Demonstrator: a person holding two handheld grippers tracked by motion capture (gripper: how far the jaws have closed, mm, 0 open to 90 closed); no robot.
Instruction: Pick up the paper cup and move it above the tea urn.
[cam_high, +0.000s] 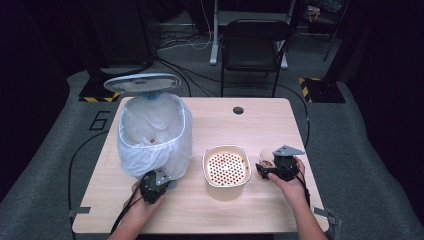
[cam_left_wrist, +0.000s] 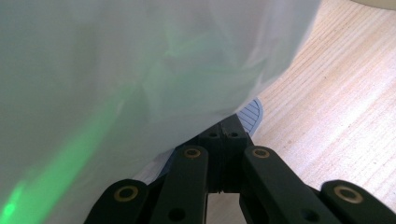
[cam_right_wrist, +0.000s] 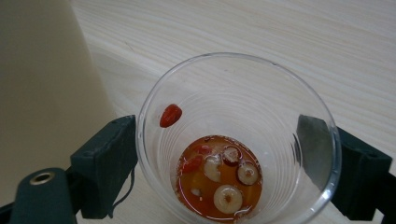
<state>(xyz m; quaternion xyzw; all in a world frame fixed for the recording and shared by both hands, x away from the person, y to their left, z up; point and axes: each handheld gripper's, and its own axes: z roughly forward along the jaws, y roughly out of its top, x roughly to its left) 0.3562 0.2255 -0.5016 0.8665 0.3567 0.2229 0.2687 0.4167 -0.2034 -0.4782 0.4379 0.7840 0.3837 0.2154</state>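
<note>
We see a clear ribbed plastic cup (cam_right_wrist: 238, 140) standing between the two black jaws of the right claw (cam_right_wrist: 233, 154), one jaw against each side of its wall, so the right claw is closed on the cup. In the right gripper view the cup is upright on the pale wooden counter (cam_right_wrist: 280, 32), with a shallow pool of amber liquid (cam_right_wrist: 219, 179) at its bottom, round pale slices with dark rims (cam_right_wrist: 228, 197) floating in it, and a small red berry (cam_right_wrist: 170, 115) stuck to the inside wall above the liquid. In the high view the cup (cam_high: 265, 157) sits near the counter's right edge, in the right claw (cam_high: 272, 167), just beside a cream square bowl with a perforated strainer insert (cam_high: 226, 165); we can make out nothing in the strainer.

Further left stands a white pedal bin lined with a translucent white plastic bag (cam_high: 154, 135), its grey lid (cam_high: 142, 82) raised; a small orange scrap (cam_high: 151, 140) lies inside. The left claw (cam_high: 161, 179) is at the foot of the bin. In the left gripper view its jaws are pressed together on the grey ribbed pedal (cam_left_wrist: 250, 113), which pokes out beneath the bag (cam_left_wrist: 140, 70).
</note>
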